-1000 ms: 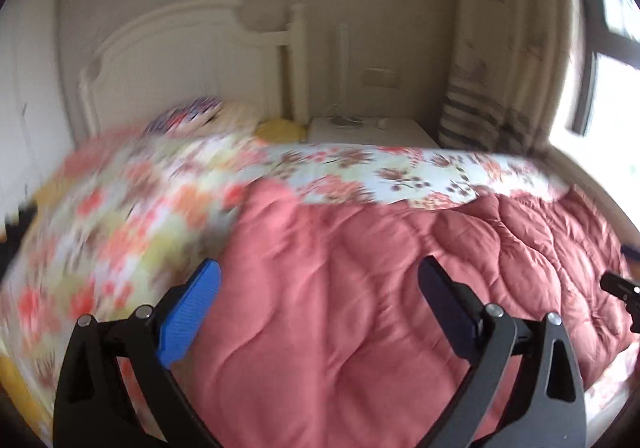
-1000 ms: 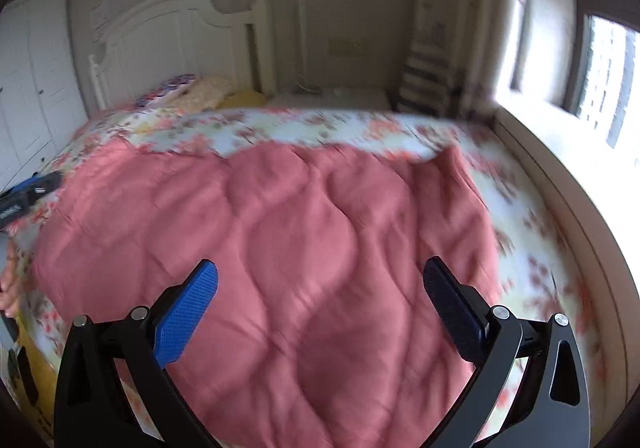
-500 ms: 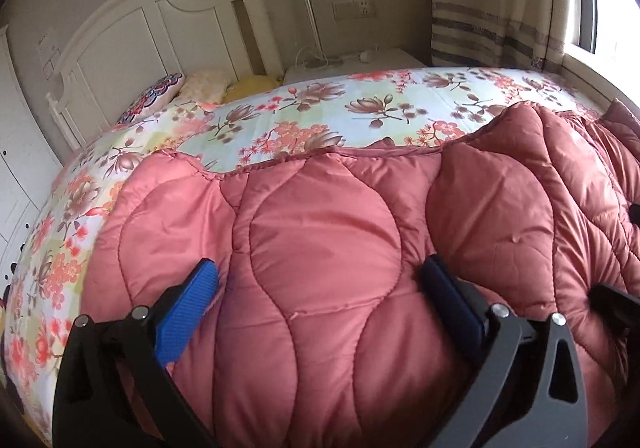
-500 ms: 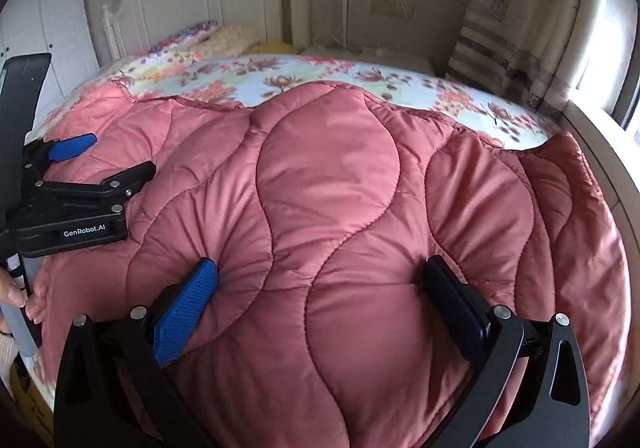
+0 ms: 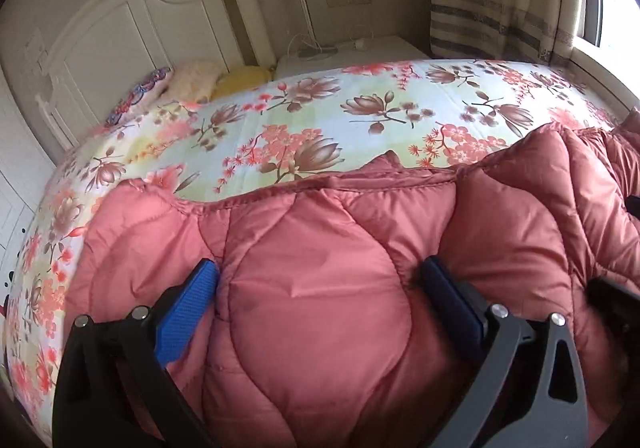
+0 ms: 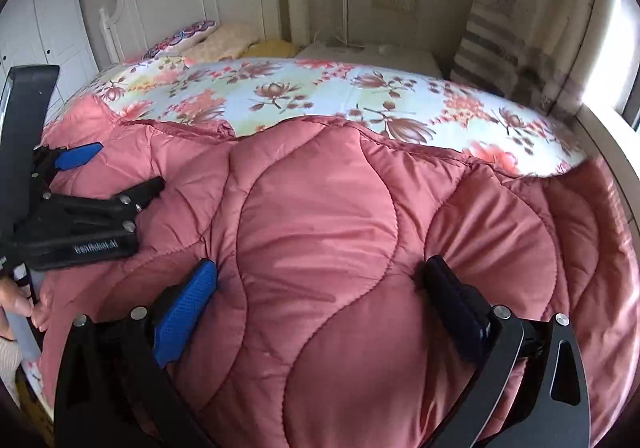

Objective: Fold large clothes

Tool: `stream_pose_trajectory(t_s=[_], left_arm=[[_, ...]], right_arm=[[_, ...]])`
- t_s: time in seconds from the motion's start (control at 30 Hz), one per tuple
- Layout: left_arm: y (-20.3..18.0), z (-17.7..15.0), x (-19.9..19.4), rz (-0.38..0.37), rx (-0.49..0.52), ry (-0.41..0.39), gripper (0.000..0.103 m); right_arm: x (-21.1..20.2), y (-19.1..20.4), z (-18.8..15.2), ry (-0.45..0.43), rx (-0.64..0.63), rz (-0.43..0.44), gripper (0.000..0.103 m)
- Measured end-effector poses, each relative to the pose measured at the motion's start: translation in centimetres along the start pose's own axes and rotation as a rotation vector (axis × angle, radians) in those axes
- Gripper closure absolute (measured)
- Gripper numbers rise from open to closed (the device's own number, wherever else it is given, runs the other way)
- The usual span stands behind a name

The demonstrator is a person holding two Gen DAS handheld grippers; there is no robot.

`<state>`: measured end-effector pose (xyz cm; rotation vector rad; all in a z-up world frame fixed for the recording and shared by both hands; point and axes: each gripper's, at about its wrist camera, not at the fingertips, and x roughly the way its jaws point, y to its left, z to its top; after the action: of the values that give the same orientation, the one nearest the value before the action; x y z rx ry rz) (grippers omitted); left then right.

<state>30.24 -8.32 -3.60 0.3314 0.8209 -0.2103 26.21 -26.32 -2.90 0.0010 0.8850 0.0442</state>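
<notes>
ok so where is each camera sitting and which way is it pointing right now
Left wrist: rides the left hand-held gripper, faces the headboard over the pink quilt; its own two fingers show.
Right wrist: rides the right hand-held gripper, faces likewise; its own fingers, the left hand-held gripper and a hand show.
Shared: quilt, floral sheet, headboard.

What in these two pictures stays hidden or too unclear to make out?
- Near edge of the pink quilt: cut off by the bottom of both wrist views.
- Mattress beneath it: covered by the quilt; only the floral sheet shows.
- Person: only fingers show at the right wrist view's left edge.
- Label on the left gripper: blurred in the right wrist view.
- Right gripper: its body lies behind the camera.
</notes>
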Motion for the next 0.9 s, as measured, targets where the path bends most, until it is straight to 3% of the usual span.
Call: stream_pose_trajectory(t_s=[0.03,0.1,0.2,0.27,0.33,0.43,0.73,0.8,0.9], left_arm=[[-0.1,0.3,-0.4,0.007,0.011,-0.004,0.002],[-0.2,1.1,-2.1,0.02,0.056,-0.085,0.002],[0.3,2.3,-2.3,0.04,0.055,-0.125,0.002],[0.9,2.5,-0.3,0.048,0.023,-0.085,0.002],[1.4,1.8,3.0,0.002,-0.022,0.031,0.002],[1.7,1.8,2.9,-0.002,-0.037,0.023,0.002],[2.1,1.7,3.5,-0.034,-0.059,0.03,0.002],[2.3,1.6,3.6,-0.035,-0.059,0.029,0.002],[2.2,1.6,3.6,-0.042,-0.064,0.029,0.002]], right_arm=[[-0.1,0.1,0.2,0.012,-0.011,-0.007,0.005],[-0.9,0.3,1.3,0.012,-0.022,-0.028,0.005],[-1.4,0.8,3.1,-0.035,-0.029,0.006,0.005],[-0.4,1.5,3.9,-0.04,-0.054,-0.006,0.005],[3.1,1.7,3.6,0.045,-0.047,-0.011,0.004],[4.1,0.9,3.5,0.038,0.013,0.047,0.004],[4.1,0.4,3.6,0.056,0.026,0.076,0.005],[2.8,-0.3,4.1,0.05,0.028,0.02,0.005],[0.0,-4.3,4.6,-0.033,0.125,-0.111,0.005]])
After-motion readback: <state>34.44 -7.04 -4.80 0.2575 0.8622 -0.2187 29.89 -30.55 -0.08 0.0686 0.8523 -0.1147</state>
